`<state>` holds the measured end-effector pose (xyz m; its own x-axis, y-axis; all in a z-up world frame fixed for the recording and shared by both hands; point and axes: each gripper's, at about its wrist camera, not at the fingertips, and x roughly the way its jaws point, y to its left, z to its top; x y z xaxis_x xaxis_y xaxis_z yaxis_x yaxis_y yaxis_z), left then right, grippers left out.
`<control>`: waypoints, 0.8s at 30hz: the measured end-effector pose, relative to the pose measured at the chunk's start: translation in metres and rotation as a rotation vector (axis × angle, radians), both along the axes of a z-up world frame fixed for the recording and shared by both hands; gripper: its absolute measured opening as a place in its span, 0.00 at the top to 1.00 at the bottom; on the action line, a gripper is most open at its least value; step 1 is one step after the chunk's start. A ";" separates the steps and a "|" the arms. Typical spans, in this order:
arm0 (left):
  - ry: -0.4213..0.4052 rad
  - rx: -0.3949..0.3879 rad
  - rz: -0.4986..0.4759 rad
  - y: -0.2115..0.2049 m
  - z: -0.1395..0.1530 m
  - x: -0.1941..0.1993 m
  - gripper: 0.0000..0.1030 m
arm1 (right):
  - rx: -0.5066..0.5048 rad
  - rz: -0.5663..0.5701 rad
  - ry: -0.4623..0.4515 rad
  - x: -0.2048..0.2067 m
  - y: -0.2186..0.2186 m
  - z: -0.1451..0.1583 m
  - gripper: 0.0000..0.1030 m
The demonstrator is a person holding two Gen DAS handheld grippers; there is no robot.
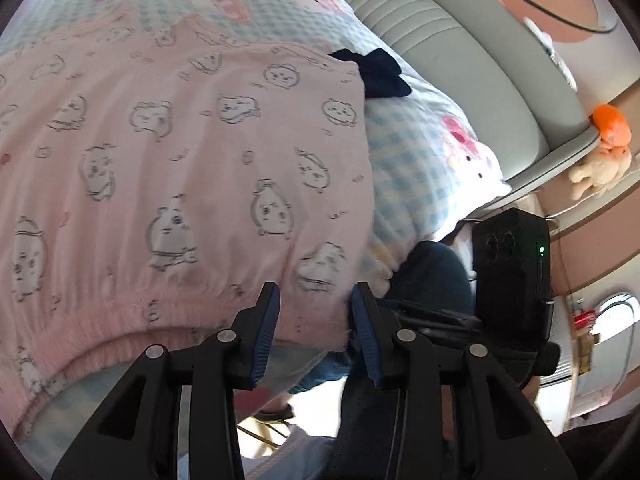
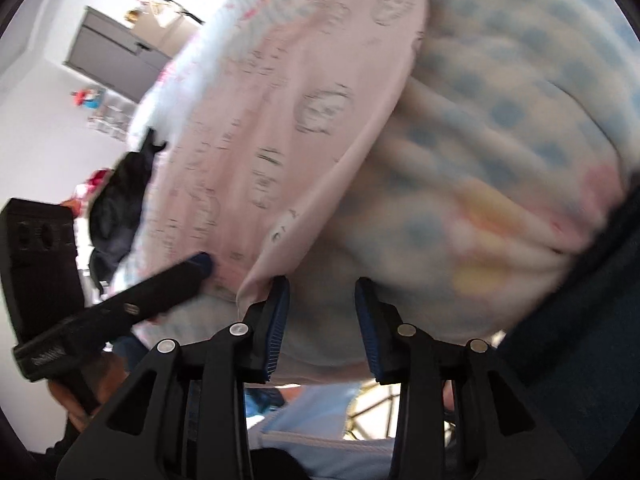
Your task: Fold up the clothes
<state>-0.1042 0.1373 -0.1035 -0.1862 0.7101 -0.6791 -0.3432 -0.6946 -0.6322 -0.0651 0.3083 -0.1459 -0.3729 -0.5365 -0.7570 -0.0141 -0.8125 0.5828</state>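
The pink pyjama garment (image 1: 192,184) lies spread flat on the blue checked blanket (image 1: 420,140), its gathered hem nearest the edge, laid out ready for folding, I'd say. The left gripper (image 1: 316,308) hangs over that hem, jaws apart, holding nothing. The right gripper (image 2: 322,300) sits at the garment's corner, also open and empty; one finger (image 2: 280,304) seems to touch the cloth, perhaps lining up to pinch it.
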 end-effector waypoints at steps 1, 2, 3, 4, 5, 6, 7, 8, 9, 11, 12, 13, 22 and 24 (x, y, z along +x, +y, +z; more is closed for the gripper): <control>-0.012 0.007 -0.002 0.001 -0.002 -0.002 0.59 | -0.014 0.010 0.007 -0.001 -0.004 0.001 0.65; -0.024 0.003 -0.004 0.002 -0.004 -0.005 0.59 | -0.029 0.020 0.014 -0.003 -0.008 0.002 0.64; -0.035 0.000 -0.007 0.004 -0.007 -0.007 0.59 | -0.032 0.029 0.021 -0.004 -0.012 0.002 0.63; -0.050 -0.002 -0.009 0.005 -0.010 -0.010 0.59 | -0.029 0.035 0.022 -0.006 -0.015 0.001 0.63; -0.069 -0.001 -0.009 0.006 -0.014 -0.013 0.59 | -0.029 0.037 0.015 -0.007 -0.016 -0.001 0.63; -0.082 -0.001 -0.006 0.006 -0.017 -0.015 0.60 | -0.030 0.036 0.012 -0.007 -0.015 -0.001 0.63; -0.095 -0.002 -0.002 0.006 -0.019 -0.017 0.62 | -0.031 0.034 0.009 -0.006 -0.014 -0.001 0.62; -0.105 -0.004 0.001 0.006 -0.022 -0.019 0.63 | -0.032 0.033 0.006 -0.006 -0.012 0.000 0.61; -0.105 -0.012 0.007 0.005 -0.023 -0.021 0.82 | -0.034 0.031 0.004 -0.005 -0.011 0.000 0.61; -0.085 -0.027 0.026 0.002 -0.020 -0.025 0.93 | -0.036 0.028 -0.002 -0.004 -0.007 0.001 0.61; -0.071 -0.021 0.039 -0.001 -0.016 -0.026 0.94 | -0.037 0.026 -0.004 -0.003 -0.006 0.001 0.60; -0.056 -0.011 0.053 -0.005 -0.011 -0.028 0.94 | -0.041 0.024 -0.004 -0.003 -0.004 0.003 0.58; 0.041 0.118 0.265 -0.093 0.031 -0.040 0.96 | 0.012 0.118 0.020 -0.017 -0.034 0.025 0.51; 0.057 0.140 0.325 -0.121 0.035 -0.035 0.96 | 0.028 0.149 0.027 -0.021 -0.045 0.031 0.50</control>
